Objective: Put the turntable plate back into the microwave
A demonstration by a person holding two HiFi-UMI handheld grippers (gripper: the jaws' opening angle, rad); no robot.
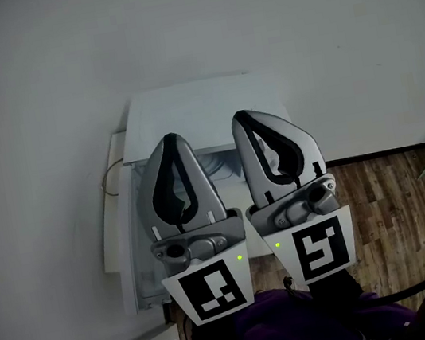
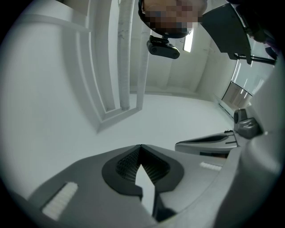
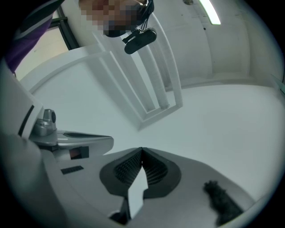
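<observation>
In the head view both grippers are held side by side above a white microwave (image 1: 195,111), seen from the top. My left gripper (image 1: 169,142) is shut with nothing between its pads, as the left gripper view also shows (image 2: 141,147). My right gripper (image 1: 242,116) is likewise shut and empty (image 3: 142,149). Each gripper view catches the other gripper at its side: the right gripper (image 2: 209,144) and the left gripper (image 3: 75,140). A pale interior (image 1: 223,163) shows between the two grippers. I see no turntable plate in any view.
A white panel, perhaps the microwave's door (image 1: 116,221), stands to the left of the left gripper. A white wall fills the top of the head view, and wood floor (image 1: 396,207) lies at the right. White framed panels (image 2: 120,67) fill the gripper views.
</observation>
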